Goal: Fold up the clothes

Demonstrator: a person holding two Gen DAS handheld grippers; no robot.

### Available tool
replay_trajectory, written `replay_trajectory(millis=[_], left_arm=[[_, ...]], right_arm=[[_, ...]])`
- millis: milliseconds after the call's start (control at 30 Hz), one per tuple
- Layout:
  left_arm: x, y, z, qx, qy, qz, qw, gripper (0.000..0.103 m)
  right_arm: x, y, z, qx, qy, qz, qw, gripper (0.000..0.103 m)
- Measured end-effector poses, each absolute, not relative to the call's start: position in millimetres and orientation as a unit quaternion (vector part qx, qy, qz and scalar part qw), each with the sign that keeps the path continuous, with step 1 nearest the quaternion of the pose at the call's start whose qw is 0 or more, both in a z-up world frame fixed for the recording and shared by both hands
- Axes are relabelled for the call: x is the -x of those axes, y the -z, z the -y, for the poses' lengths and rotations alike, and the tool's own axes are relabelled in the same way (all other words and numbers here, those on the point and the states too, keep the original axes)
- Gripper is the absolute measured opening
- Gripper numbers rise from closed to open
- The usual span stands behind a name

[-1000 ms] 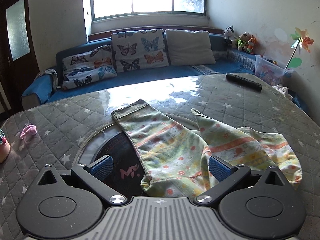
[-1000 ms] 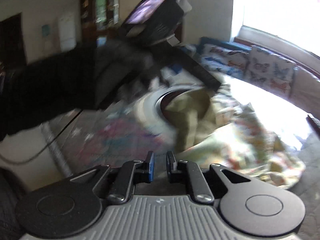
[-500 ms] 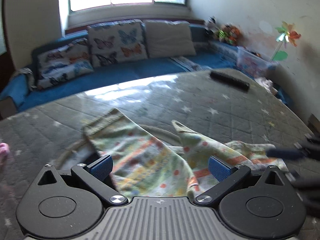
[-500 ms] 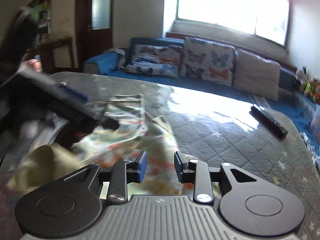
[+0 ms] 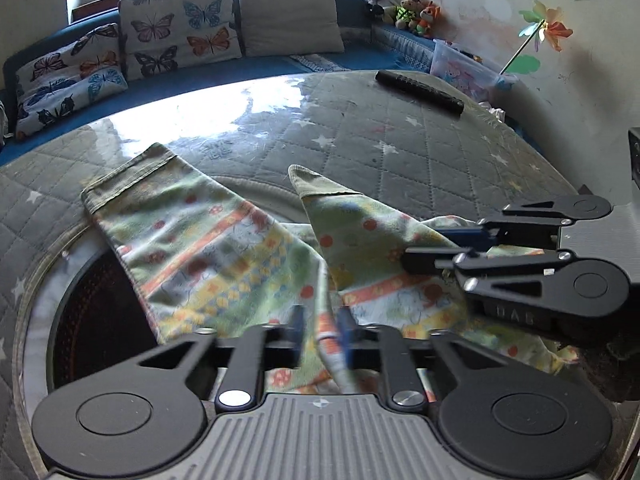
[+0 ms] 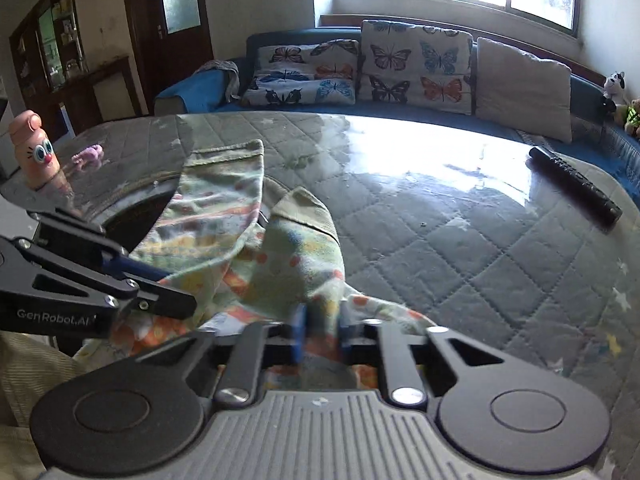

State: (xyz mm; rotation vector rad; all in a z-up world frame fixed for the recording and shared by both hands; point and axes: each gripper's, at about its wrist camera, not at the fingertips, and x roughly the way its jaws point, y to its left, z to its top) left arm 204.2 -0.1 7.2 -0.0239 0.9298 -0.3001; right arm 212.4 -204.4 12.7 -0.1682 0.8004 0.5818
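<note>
In the left wrist view, a pair of small green trousers with orange bands and red dots (image 5: 224,256) lies spread across the middle of the frame on the grey quilted, star-patterned surface (image 5: 400,152), one leg reaching toward the upper left and the other pointing up at centre. Part of the cloth overlaps a dark round inset in the surface (image 5: 96,320) at lower left. At bottom centre the left gripper (image 5: 320,334) is clenched on a fold of the trousers, with fabric bunched between its blue pads. To the right, the right gripper (image 5: 424,256) enters from the frame's right edge and lies over the other half of the garment. A long black remote control (image 5: 420,89) rests on the surface at upper right.

In the right wrist view, a pink bottle with cartoon eyes (image 6: 36,152) stands at the far left, and the left gripper (image 6: 160,286) reaches in below it onto the cloth. At bottom centre the right gripper (image 6: 320,332) is pinched on a ridge of the trousers (image 6: 224,216). The remote control (image 6: 574,188) lies at right.
</note>
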Motion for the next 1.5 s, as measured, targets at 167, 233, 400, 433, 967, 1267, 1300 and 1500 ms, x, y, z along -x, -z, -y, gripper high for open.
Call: replay_trajectory(millis=[167, 233, 400, 433, 967, 1267, 1300, 1500], left_arm=[[-177, -22, -16, 0.029, 0.118, -0.42, 0.899, 0.007], [-160, -26, -25, 0.032, 0.102, -0.413, 0.905, 0.007], [-118, -36, -49, 0.039, 0.061, -0.395, 0.916, 0.007], [-109, -38, -53, 0.04, 0.053, -0.391, 0.918, 0.006], [22, -24, -86, 0.044, -0.004, -0.431, 0.901, 0.007], [34, -50, -84, 0.009, 0.001, -0.382, 0.924, 0.03], [31, -52, -84, 0.012, 0.003, -0.375, 0.927, 0.03], [-8, -47, -63, 0.014, 0.045, -0.372, 0.927, 0.03]], right_arm=[[-189, -30, 213, 0.08, -0.266, -0.353, 0.894, 0.005], [-176, -39, 221, 0.081, -0.26, -0.337, 0.901, 0.005], [-139, -58, 252, 0.07, -0.228, -0.308, 0.921, 0.005], [-132, -62, 261, 0.064, -0.221, -0.303, 0.925, 0.005], [-13, -48, 375, -0.022, -0.103, -0.348, 0.932, 0.007], [-1, -69, 396, -0.005, -0.047, -0.321, 0.946, 0.018], [1, -70, 395, -0.005, -0.05, -0.318, 0.947, 0.018], [-40, -58, 351, 0.004, -0.116, -0.329, 0.937, 0.018]])
